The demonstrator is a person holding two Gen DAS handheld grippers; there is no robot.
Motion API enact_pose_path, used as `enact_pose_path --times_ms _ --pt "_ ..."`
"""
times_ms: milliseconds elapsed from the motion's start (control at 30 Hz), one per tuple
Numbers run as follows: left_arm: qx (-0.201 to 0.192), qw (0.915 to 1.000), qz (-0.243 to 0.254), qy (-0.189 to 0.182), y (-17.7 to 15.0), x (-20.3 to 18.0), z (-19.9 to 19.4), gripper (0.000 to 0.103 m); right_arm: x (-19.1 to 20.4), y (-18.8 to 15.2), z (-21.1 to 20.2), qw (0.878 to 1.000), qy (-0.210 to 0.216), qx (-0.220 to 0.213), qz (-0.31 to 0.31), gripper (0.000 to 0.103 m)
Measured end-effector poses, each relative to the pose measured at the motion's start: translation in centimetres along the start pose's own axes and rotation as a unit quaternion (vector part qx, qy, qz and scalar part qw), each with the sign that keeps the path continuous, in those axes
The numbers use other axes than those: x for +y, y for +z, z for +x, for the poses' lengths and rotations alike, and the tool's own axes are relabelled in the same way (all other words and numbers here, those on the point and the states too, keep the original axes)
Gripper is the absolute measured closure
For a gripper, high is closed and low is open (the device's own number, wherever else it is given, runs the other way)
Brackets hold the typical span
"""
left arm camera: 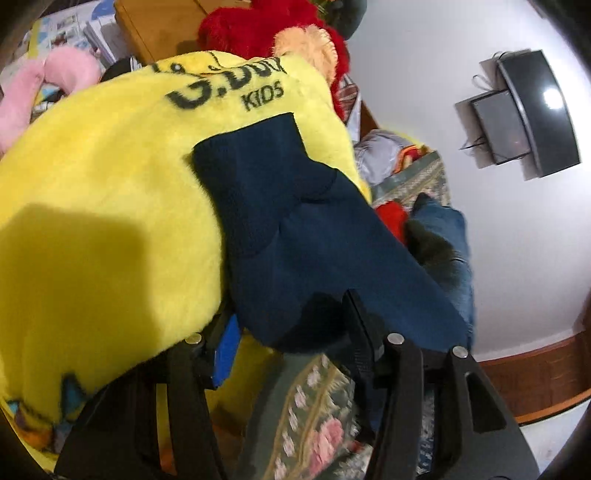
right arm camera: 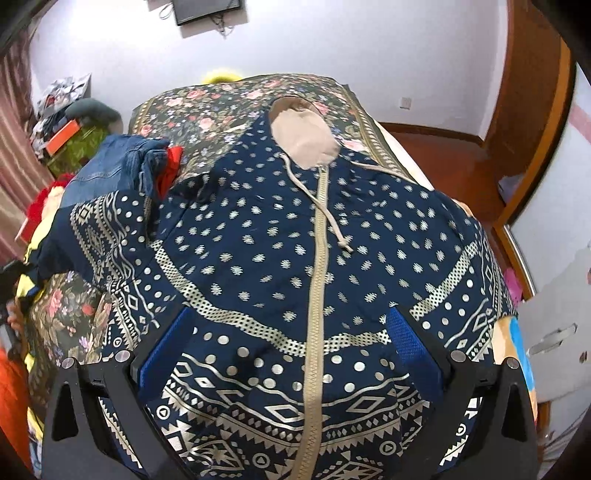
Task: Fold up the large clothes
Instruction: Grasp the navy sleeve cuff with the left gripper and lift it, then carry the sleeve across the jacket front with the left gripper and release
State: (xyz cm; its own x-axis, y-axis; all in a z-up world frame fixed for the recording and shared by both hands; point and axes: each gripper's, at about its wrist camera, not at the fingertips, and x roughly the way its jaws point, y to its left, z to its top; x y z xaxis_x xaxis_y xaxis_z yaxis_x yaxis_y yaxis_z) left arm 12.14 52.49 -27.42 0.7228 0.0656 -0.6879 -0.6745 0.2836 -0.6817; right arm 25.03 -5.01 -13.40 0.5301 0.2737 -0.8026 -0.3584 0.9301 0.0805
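Observation:
A navy hoodie [right arm camera: 258, 229] with silver dots and a beige zipper lies face up, spread over the floral bedcover [right arm camera: 207, 107]. Its beige-lined hood [right arm camera: 303, 136] points to the far end. My right gripper [right arm camera: 288, 332] hovers over the hoodie's lower front, open wide, its blue pads [right arm camera: 166, 343] on either side of the zipper and gripping nothing. The hoodie's left sleeve [right arm camera: 96, 236] runs off to the left. In the left wrist view its plain navy cuff end [left arm camera: 295, 229] rests on a yellow plush blanket [left arm camera: 110, 184]. The cloth passes loosely between the fingers of my left gripper [left arm camera: 291, 332], which is open.
Folded jeans [right arm camera: 107, 166] and a red garment [right arm camera: 170, 166] lie at the bed's left side. Red [left arm camera: 258, 26] and pink [left arm camera: 37, 85] plush things sit behind the yellow blanket. Cluttered shelves [right arm camera: 70, 129] stand far left, a wooden door frame [right arm camera: 532, 147] right, and a wall screen [left arm camera: 535, 110].

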Motion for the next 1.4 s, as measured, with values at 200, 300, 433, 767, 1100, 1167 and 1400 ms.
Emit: enact_pose_path --times_ms 200,300,433,767,1100,1167,1400 --pt "-0.035 0.9887 0.1 0.105 -0.6 -3.2 0.4 0.09 0.4 -0.1 0.1 1.0 -0.012 0.004 -0.018 0.0" --pt "-0.058 0.973 0.163 0.152 -1.3 -5.0 -0.2 0.1 0.2 -0.2 0.0 1.0 -0.015 0.004 -0.017 0.0" --pt "-0.093 0.9606 0.209 0.158 -2.0 -7.6 -2.3 0.101 -0.1 -0.2 -0.5 1.0 -0.011 -0.002 -0.011 0.0" --pt "-0.166 0.9361 0.303 0.067 -4.9 -18.3 -9.4 0.101 -1.4 0.1 -1.3 1.0 0.008 -0.016 0.004 0.0" --pt "-0.144 0.9061 0.388 -0.087 -13.7 -31.2 -13.1 0.101 -4.0 2.7 -3.6 0.998 0.02 -0.064 0.019 0.0" --pt "-0.115 0.9014 0.398 -0.127 -15.7 -33.7 -12.9 0.101 -4.4 3.1 -3.9 0.997 0.018 -0.072 0.019 0.0" --pt "-0.038 0.8785 0.442 -0.178 -22.4 -40.6 -9.5 0.101 -6.0 3.3 -4.4 0.996 0.013 -0.08 0.025 0.0"
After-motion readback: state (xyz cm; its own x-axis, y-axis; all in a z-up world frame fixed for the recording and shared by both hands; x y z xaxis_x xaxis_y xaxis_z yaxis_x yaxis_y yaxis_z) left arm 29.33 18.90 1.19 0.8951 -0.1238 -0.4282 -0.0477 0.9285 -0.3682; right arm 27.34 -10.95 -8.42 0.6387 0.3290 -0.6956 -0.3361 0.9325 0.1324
